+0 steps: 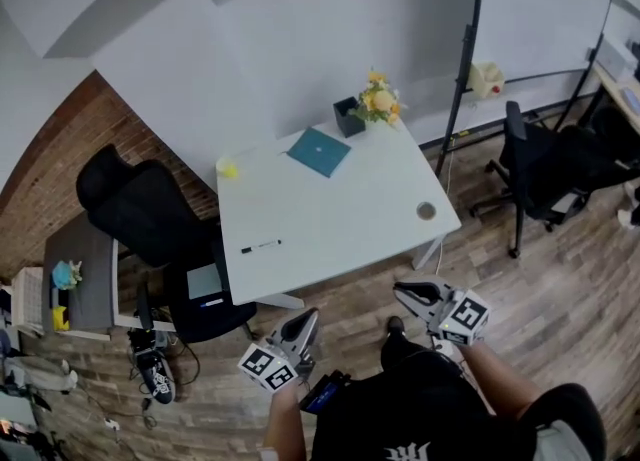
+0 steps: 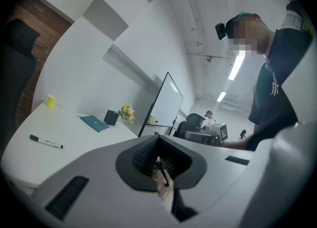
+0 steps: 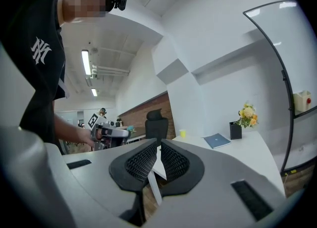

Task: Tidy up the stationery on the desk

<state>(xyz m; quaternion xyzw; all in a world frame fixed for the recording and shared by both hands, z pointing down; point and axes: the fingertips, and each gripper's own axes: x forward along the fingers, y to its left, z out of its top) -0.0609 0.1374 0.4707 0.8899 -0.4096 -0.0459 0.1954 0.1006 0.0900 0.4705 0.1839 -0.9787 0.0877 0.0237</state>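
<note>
Marker [image 1: 261, 246] well apart from left claw [image 1: 306, 321]

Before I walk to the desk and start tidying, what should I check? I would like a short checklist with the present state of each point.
1. Left gripper empty: ok, jaws together, nothing between.
2. Right gripper empty: ok, jaws together, nothing between.
3. Jaws ready for a pick: not ok, both must open first.
4. Desk within reach: not ok, both grippers hang over the floor, short of its edge.
5. Marker free to grasp: ok, it lies alone near the front edge.
6. Pen holder has room: cannot tell, too small.
</note>
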